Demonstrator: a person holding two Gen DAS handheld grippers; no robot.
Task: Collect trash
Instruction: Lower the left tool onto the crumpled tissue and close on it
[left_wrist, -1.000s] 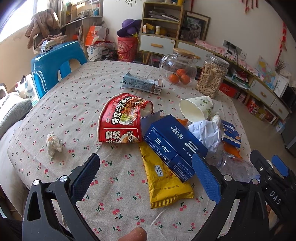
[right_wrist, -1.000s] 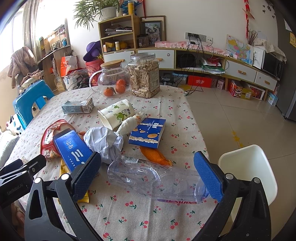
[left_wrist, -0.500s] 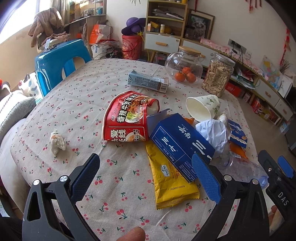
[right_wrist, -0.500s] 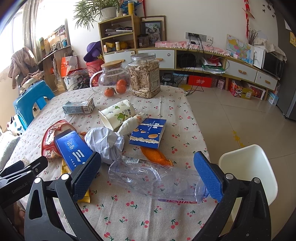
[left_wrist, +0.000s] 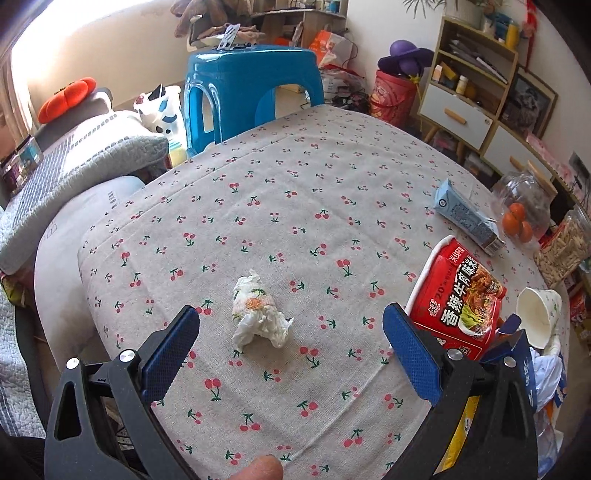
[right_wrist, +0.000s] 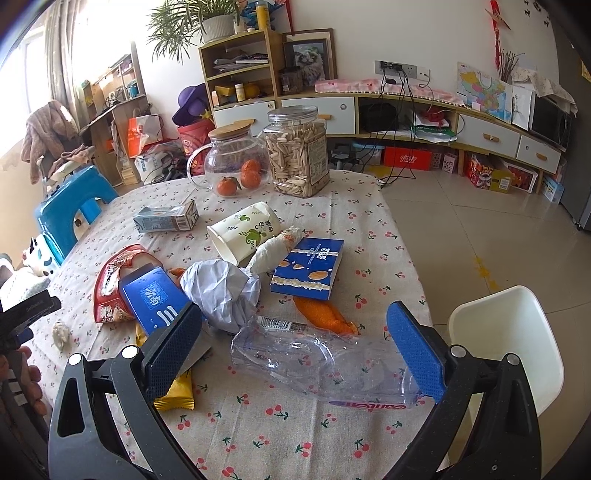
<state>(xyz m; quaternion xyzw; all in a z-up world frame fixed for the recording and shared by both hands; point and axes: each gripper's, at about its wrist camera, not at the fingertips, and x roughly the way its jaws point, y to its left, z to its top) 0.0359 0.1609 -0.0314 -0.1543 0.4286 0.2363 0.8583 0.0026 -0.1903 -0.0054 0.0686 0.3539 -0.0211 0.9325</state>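
My left gripper (left_wrist: 291, 347) is open, with a crumpled white tissue (left_wrist: 258, 314) on the cherry-print tablecloth (left_wrist: 295, 192) just ahead between its fingers. To its right lie a red noodle wrapper (left_wrist: 458, 299), a milk carton (left_wrist: 465, 218) and a paper cup (left_wrist: 537, 314). My right gripper (right_wrist: 295, 343) is open above a crushed clear plastic bottle (right_wrist: 325, 365). Beyond it lie a blue box (right_wrist: 151, 299), crumpled white paper (right_wrist: 221, 291), a blue biscuit box (right_wrist: 308, 266), an orange wrapper (right_wrist: 325, 314), a yellow wrapper (right_wrist: 177, 391) and the paper cup (right_wrist: 243, 230).
A glass jar with oranges (right_wrist: 232, 162) and a snack jar (right_wrist: 299, 151) stand at the table's far edge. A blue stool (left_wrist: 243, 85) and a grey cushion (left_wrist: 74, 166) are beside the table. A white chair (right_wrist: 509, 343) stands at the right.
My left gripper has swung left, from facing the trash pile to facing the crumpled tissue. The right gripper has barely moved.
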